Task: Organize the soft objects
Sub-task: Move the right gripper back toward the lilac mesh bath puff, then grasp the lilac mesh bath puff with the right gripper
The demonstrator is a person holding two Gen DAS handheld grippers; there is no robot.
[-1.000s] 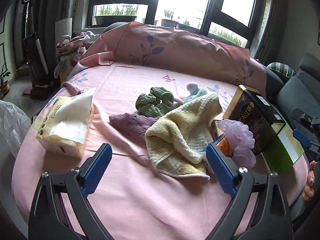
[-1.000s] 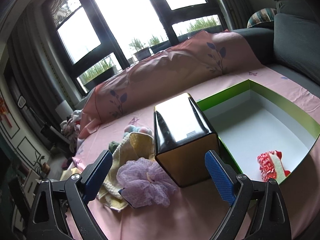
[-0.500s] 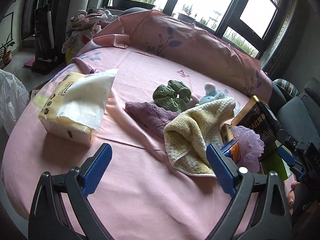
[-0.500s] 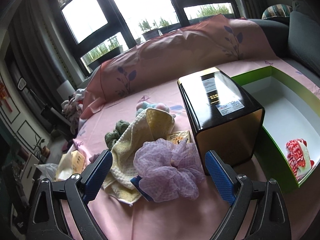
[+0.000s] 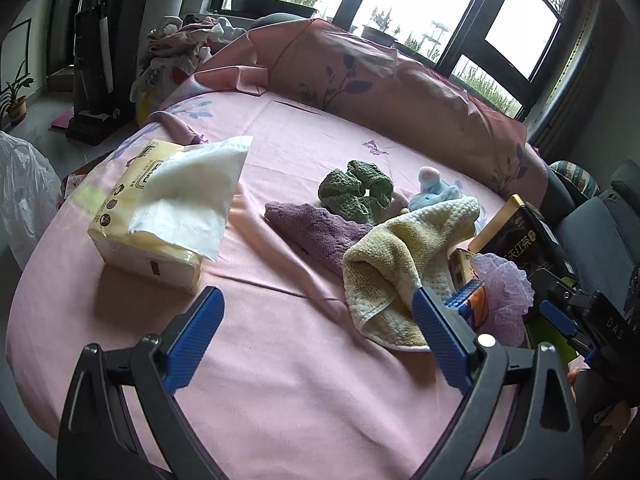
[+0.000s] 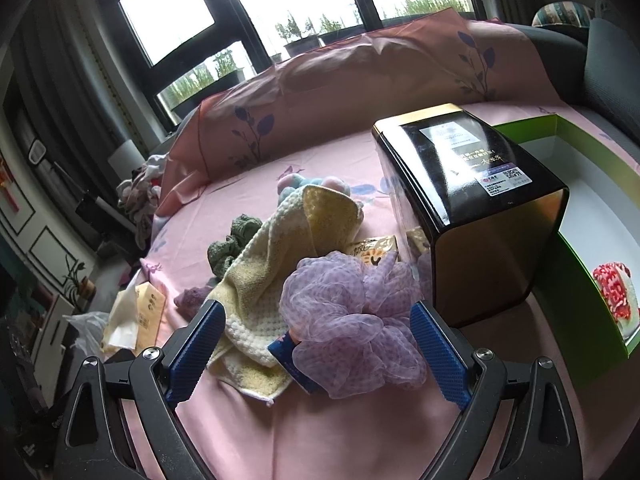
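Soft things lie on a pink-covered round table [image 5: 280, 360]. A yellow towel [image 5: 404, 256] is heaped in the middle, with a purple cloth [image 5: 316, 228], a green knitted scrunchie [image 5: 354, 190] and a blue-pink plush [image 5: 430, 190] behind it. A lilac mesh puff [image 6: 352, 320] lies just ahead of my right gripper [image 6: 316, 336], which is open with the puff between its fingers and untouched. A red-white soft item [image 6: 614, 294] lies in the green box [image 6: 568, 276]. My left gripper [image 5: 316, 328] is open above bare cloth, left of the towel.
A tissue pack [image 5: 160, 208] sits at the table's left. A black-gold tin [image 6: 472, 208] stands between the puff and the green box. Snack packets [image 6: 376, 248] lie under the puff. A pink cushion [image 5: 380, 80] lines the far side, and the right gripper [image 5: 576, 320] shows at the right.
The right gripper has swung left and come close, so the lilac puff now lies between its fingers. The left gripper has shifted left, bringing the tissue pack nearer the centre.
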